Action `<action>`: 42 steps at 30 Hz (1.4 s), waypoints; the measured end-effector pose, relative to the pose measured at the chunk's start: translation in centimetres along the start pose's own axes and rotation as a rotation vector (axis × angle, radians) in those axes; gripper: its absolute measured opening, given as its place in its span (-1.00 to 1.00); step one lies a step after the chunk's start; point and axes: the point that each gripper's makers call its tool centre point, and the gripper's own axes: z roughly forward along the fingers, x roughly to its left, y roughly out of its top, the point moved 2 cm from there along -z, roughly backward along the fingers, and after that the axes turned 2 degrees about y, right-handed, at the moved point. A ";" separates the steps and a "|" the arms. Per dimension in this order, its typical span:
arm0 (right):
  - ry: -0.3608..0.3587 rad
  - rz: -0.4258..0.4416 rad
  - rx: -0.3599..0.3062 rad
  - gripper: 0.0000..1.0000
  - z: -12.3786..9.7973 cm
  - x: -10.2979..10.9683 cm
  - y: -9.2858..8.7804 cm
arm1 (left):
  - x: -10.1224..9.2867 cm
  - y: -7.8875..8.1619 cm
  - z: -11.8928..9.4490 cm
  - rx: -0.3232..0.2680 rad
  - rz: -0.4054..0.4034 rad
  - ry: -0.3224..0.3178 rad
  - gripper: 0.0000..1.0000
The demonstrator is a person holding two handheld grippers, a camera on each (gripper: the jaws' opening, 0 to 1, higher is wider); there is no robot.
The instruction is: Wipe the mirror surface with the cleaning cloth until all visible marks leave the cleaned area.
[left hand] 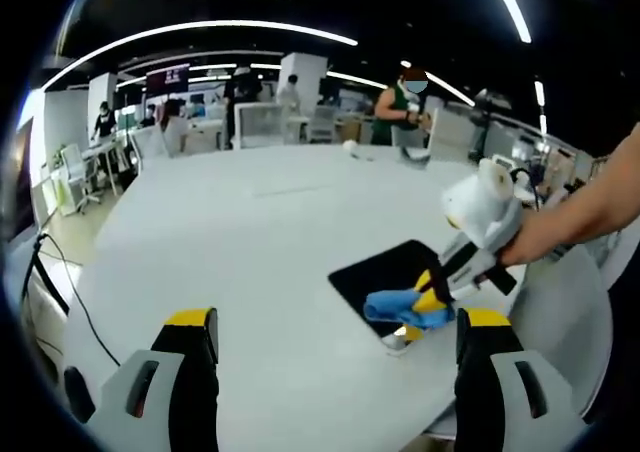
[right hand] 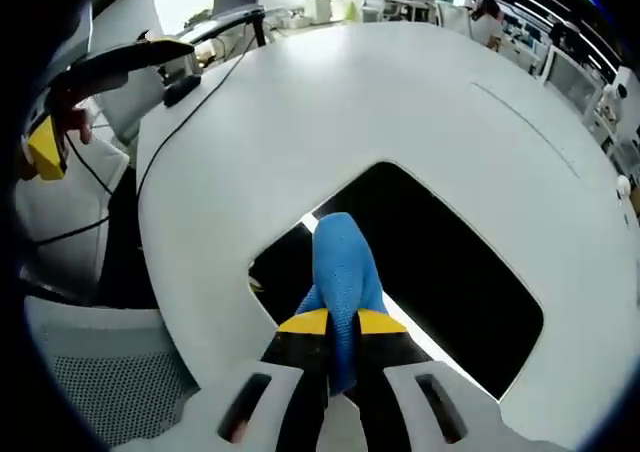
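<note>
Left gripper view: left gripper (left hand: 335, 347) hangs over the white worktop (left hand: 250, 232), fingers (left hand: 190, 357) spread wide, nothing between them. Ahead and to the right lies the mirror (left hand: 385, 277), a dark rectangle flat on the worktop near its edge. The right gripper (left hand: 437, 297), held by a person's arm, pins the blue cleaning cloth (left hand: 405, 310) down at the mirror's near edge.

Right gripper view: right gripper (right hand: 340, 324) fingers (right hand: 302, 322) closed on the cleaning cloth (right hand: 343, 272), a fold of it running forward onto the mirror (right hand: 440, 262). The cloth covers a narrow strip near one long edge; most of the glass lies beyond it, unwiped. Marks on the surface too faint to tell; one bright reflection streak beside the cloth.

Judgement, step in hand: a wiping stroke. To do it well, keep the cloth flat against the glass with even downward pressure, sweep in overlapping parallel passes across the full length, and keep the yellow finger tips off the glass. The mirror sits near the worktop edge and may slide; the free left gripper could steady it at a corner.
</note>
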 end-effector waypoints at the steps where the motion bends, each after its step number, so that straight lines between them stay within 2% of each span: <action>1: 0.001 -0.001 0.000 -0.94 0.0 0.1 -0.1 | 0.0 0.0 0.0 -0.001 0.000 -0.001 0.99; 9: 0.003 -0.029 0.005 -0.94 -0.3 1.3 -0.7 | -0.3 0.0 -0.3 -0.004 0.004 -0.003 0.99; 26: 0.033 -0.013 0.005 -0.94 -0.6 2.3 -1.2 | -0.4 -0.2 -1.0 -0.005 0.001 0.019 0.99; 42: 0.036 -0.026 0.003 -0.94 -0.6 2.4 -1.3 | -0.6 -0.4 -1.1 0.001 0.008 0.024 0.99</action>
